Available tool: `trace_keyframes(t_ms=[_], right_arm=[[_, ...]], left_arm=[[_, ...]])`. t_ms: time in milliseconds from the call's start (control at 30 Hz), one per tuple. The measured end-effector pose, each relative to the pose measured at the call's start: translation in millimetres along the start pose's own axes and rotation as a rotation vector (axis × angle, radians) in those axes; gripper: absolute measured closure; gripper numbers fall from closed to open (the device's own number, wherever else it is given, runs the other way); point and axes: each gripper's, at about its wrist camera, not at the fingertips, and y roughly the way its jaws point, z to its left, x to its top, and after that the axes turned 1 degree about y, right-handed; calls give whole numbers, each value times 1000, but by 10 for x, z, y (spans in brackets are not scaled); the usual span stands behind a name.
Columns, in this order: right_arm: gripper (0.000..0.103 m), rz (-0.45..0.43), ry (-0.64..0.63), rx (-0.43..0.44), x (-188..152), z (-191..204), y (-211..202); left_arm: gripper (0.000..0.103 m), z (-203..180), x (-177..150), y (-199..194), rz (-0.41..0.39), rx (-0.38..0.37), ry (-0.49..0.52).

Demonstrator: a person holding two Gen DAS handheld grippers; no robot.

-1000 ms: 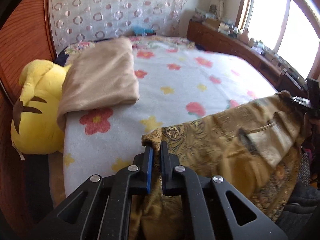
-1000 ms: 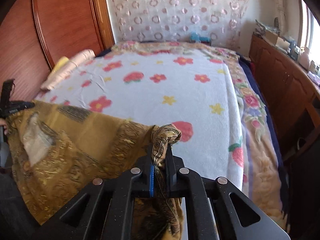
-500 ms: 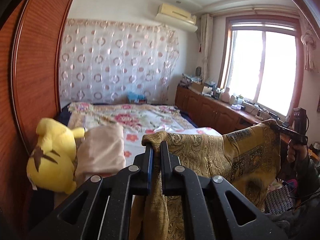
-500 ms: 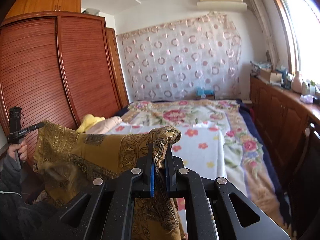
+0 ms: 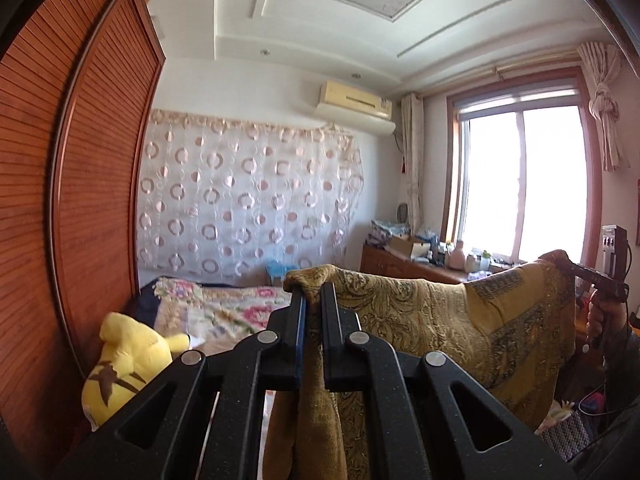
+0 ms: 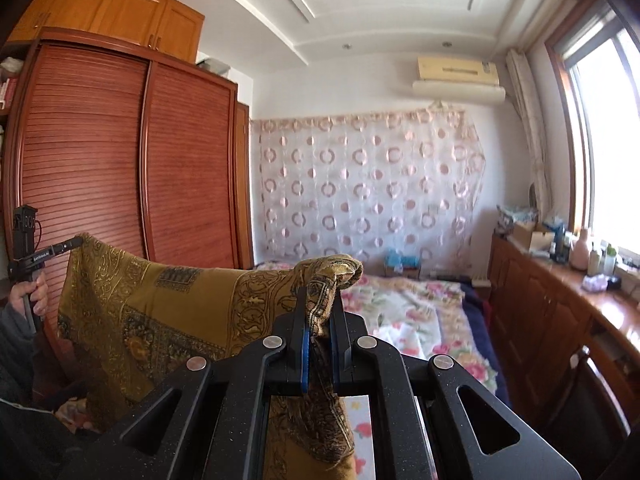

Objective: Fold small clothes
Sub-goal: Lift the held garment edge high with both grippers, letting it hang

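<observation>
A mustard-gold patterned garment (image 5: pixel 460 332) hangs stretched in the air between my two grippers, above the bed. My left gripper (image 5: pixel 313 294) is shut on one top corner of it. My right gripper (image 6: pixel 319 300) is shut on the other top corner, which bunches over the fingertips. The garment also shows in the right wrist view (image 6: pixel 160 312), sagging between the two held corners. Each gripper shows small in the other's view, the right gripper (image 5: pixel 576 270) and the left gripper (image 6: pixel 72 245), each with the person's hand on its handle.
The bed with a floral cover (image 6: pixel 416 316) lies below and ahead. A yellow plush toy (image 5: pixel 124 364) sits at its left edge beside the red-brown wardrobe (image 6: pixel 120 160). A wooden cabinet (image 6: pixel 560 320) with bottles runs along the window side.
Both grippers have risen and tilted up with the garment, from low over the bed to held high. The bed surface and the folded beige cloth have dropped out of sight.
</observation>
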Motion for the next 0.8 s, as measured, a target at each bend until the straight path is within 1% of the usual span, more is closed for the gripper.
trace_keyframes(t_ms=[100, 300, 333, 367, 433, 467, 500, 567, 633, 667, 733, 767, 800], right_arm=[[96, -46, -40, -5, 133, 109, -125], [96, -135, -113, -27, 413, 241, -259], [96, -145, -117, -29, 380, 235, -203], [96, -154, -122, -35, 422, 238, -189], [96, -160, -134, -53, 399, 222, -39], [96, -155, -135, -55, 366, 218, 71], [96, -142, -132, -56, 356, 188, 190], [96, -99, -133, -72, 192, 181, 416], [96, -39, -120, -82, 98, 122, 721], [96, -7, -115, -88, 33, 88, 901], [96, 62, -108, -99, -189, -5, 1325], [96, 98, -113, -105, -320, -43, 1555], [96, 123, -119, -106, -429, -75, 1748]], left_arm=[[96, 44, 152, -63, -46, 11, 6], [96, 4, 529, -61, -131, 39, 83], [96, -3, 581, -53, -138, 43, 92], [96, 6, 648, -6, -153, 55, 106], [96, 24, 718, 77, -176, 93, 113], [96, 44, 726, 198, -179, 114, 127], [96, 71, 707, 293, -170, 126, 127], [96, 132, 632, 563, -131, 142, 115], [96, 219, 454, 890, -79, 160, 105], [96, 285, 340, 1130, -38, 176, 101], [96, 394, 142, 1485, 10, 196, 93], [96, 464, 19, 1730, 48, 206, 104], [96, 503, -66, 1890, 74, 211, 110]])
